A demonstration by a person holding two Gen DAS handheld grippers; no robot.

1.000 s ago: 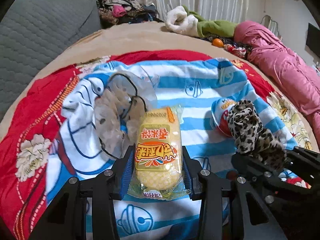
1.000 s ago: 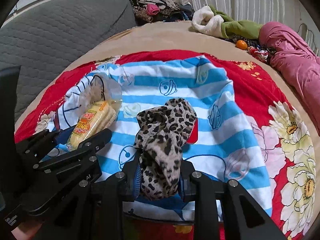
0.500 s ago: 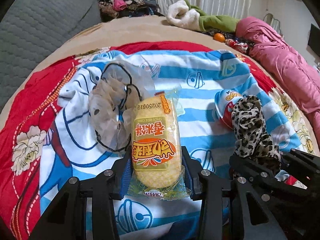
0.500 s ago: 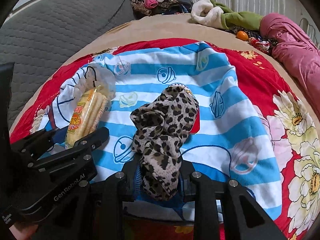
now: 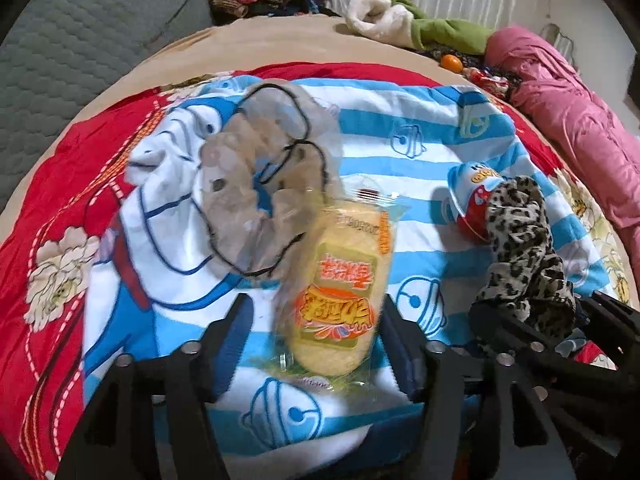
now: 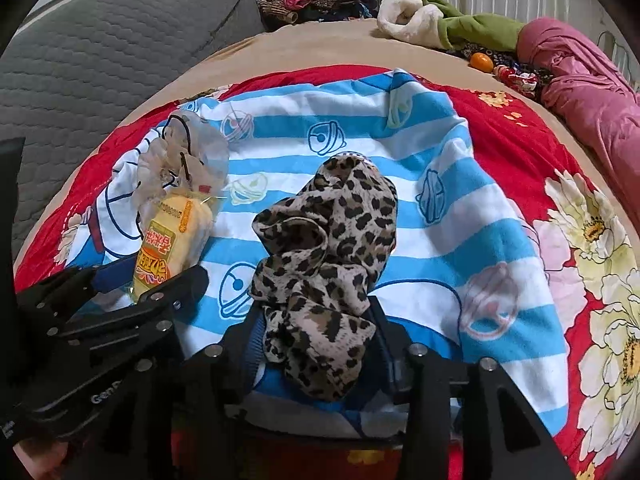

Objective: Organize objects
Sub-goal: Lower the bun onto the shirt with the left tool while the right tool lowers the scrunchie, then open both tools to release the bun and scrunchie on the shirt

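The yellow snack packet (image 5: 340,292) lies on the blue-striped blanket (image 5: 420,152) between the spread fingers of the left gripper (image 5: 316,328), a clear bag (image 5: 256,184) at its 11 o'clock, while the right gripper (image 6: 316,336) clenches the leopard-print cloth (image 6: 324,264) at the packet's 3 o'clock.

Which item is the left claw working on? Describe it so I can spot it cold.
Start at the blue-and-white striped cartoon blanket spread over the red floral bedding. Near its front edge, between the open left claw fingers, lies a snack pack. It is a yellow oblong in clear wrap with an orange label, beside a sheer beige scrunchie.
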